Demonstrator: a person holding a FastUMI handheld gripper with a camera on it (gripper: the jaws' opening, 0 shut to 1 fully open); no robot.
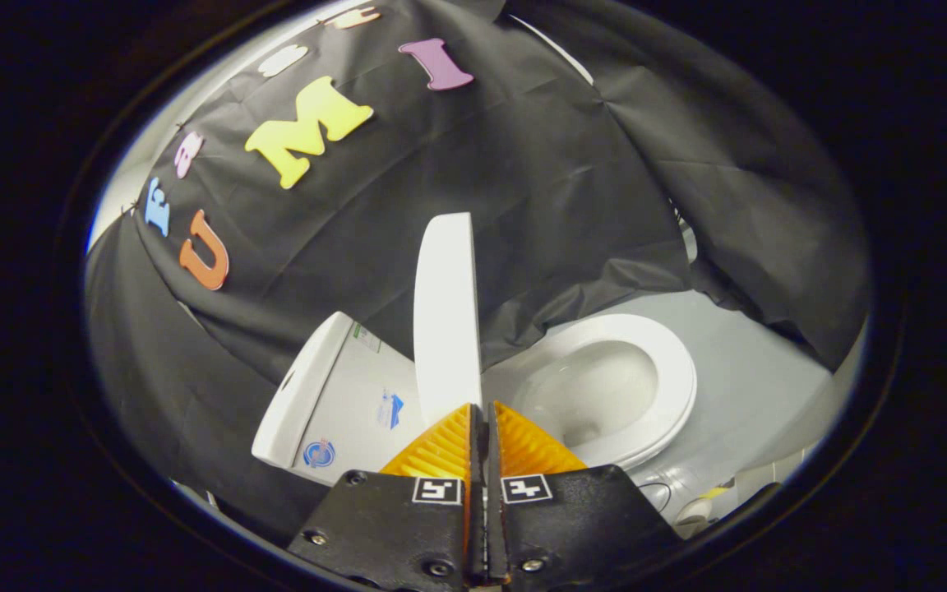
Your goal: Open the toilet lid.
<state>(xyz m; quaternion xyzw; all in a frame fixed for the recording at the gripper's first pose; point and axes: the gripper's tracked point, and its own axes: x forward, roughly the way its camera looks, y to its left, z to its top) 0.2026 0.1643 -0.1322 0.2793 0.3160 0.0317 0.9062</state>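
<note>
My gripper [482,411] is covering the lid's [445,312] lower edge, so I can't tell if the tips are pinching it. The lid is hiding part of the tank [342,403]. Fingers are blocking the seat's [675,370] near rim. Tank stickers too small to read.

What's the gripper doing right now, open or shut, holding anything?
Gripper: shut, holding nothing; fingertips sit at the raised toilet lid's lower edge, no visible grip on it.

Gripper [482,409] jaws closed together, empty. Toilet lid [445,312] raised upright just ahead; seat [671,362] and tank [342,395] to either side.
</note>
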